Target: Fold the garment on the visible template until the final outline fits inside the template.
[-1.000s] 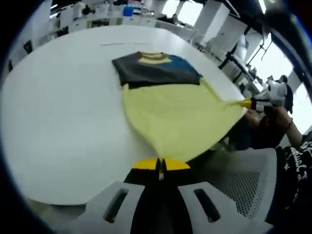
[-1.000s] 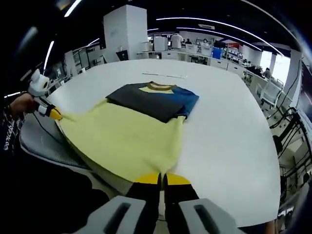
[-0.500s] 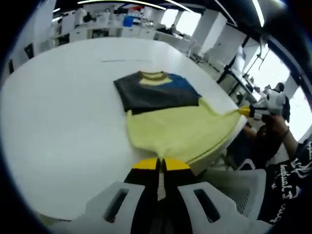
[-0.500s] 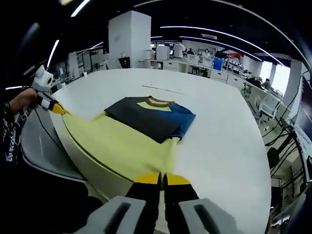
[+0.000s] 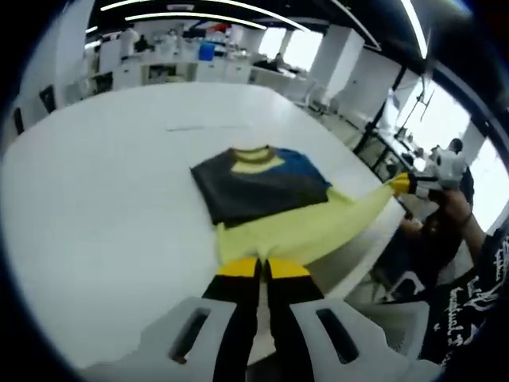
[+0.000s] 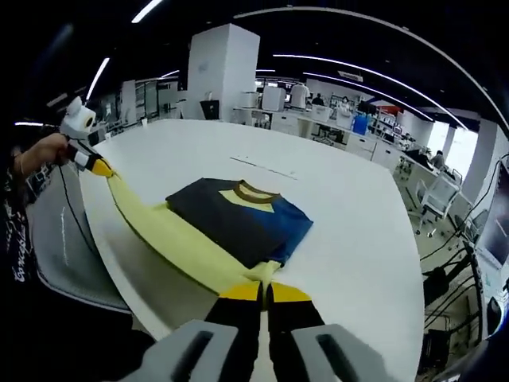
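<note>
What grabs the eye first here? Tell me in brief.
The yellow hem of the garment, pulled taut off the white table between both grippers. The left gripper and right gripper each pinch a corner. The dark, blue-sleeved upper part lies flat on the table.

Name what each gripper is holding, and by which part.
Both hold the garment by its yellow bottom hem: left gripper at one corner, right gripper at the other, jaws shut, hem lifted off the table.
</note>
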`<state>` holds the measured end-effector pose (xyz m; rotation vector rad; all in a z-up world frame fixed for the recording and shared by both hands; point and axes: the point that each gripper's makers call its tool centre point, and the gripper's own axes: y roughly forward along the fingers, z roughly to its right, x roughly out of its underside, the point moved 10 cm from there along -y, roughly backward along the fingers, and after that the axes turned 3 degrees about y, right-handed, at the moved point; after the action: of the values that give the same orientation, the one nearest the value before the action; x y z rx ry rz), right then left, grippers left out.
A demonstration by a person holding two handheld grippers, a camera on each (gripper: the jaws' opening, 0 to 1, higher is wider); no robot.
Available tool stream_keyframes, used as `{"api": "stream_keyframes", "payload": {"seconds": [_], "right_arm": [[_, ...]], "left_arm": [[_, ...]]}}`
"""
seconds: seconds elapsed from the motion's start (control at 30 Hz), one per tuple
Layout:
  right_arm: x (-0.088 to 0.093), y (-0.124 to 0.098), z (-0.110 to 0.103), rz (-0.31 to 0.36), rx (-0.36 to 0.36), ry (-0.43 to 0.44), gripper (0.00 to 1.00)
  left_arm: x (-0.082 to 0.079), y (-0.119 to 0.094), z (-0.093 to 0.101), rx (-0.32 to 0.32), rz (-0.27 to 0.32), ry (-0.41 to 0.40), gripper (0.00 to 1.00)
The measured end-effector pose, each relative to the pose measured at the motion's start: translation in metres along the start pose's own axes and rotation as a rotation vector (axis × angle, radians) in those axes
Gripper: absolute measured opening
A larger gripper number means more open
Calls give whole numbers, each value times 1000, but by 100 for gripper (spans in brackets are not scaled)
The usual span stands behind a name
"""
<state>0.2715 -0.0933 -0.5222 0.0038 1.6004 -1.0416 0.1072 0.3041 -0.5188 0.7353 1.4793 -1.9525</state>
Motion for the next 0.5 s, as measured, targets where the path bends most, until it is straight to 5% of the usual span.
{"api": "stream_keyframes", "payload": {"seconds": [0.5], "right_arm": [[-51,23,25,58,22,-49,0]], "left_arm": [[-62,18,-19,-35,107,43,0]]}}
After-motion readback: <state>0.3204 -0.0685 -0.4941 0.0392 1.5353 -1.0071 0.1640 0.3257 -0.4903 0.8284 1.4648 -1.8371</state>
